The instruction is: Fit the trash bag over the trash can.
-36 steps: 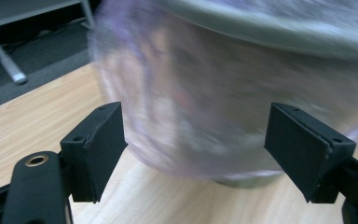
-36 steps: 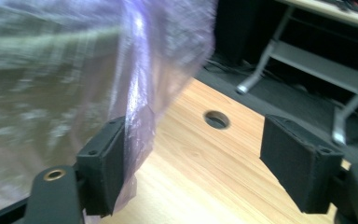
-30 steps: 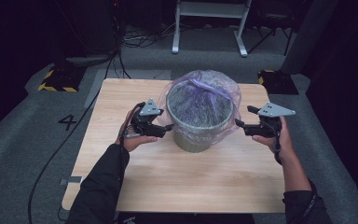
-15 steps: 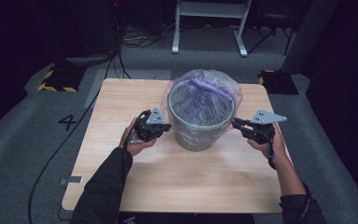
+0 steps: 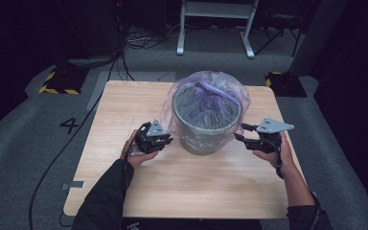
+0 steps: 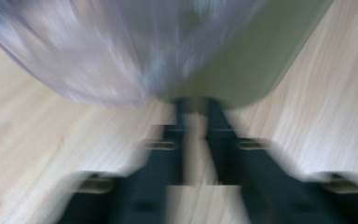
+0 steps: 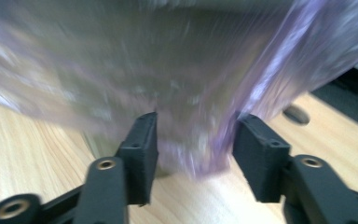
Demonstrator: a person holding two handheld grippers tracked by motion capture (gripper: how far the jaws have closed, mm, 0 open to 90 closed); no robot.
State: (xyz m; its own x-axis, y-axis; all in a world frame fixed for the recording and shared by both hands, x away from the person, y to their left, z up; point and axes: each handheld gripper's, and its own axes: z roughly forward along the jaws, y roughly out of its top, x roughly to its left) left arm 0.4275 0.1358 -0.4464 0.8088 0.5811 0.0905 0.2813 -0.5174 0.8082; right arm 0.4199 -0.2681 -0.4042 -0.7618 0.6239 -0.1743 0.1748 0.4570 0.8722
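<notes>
A grey-green round plastic bin (image 5: pixel 206 124), lined with a translucent purple plastic bag (image 5: pixel 211 84) draping over its rim, is standing upright at the middle of the light wooden table (image 5: pixel 172 187). The left gripper (image 5: pixel 165 140) is sitting low beside the bin's left wall; its fingers have just been parting, now narrowly apart with bare table between them. The right gripper (image 7: pixel 193 140) is flanking the bin's right side, its fingers (image 7: pixel 142 140) having just been opening, the bag's hem hanging loosely between them, unpinched.

Grey carpet floor (image 5: pixel 24 158) (marked "4") — dim room; white metal frame (image 5: pixel 215 24) behind the wooden table (image 5: pixel 196 187).
</notes>
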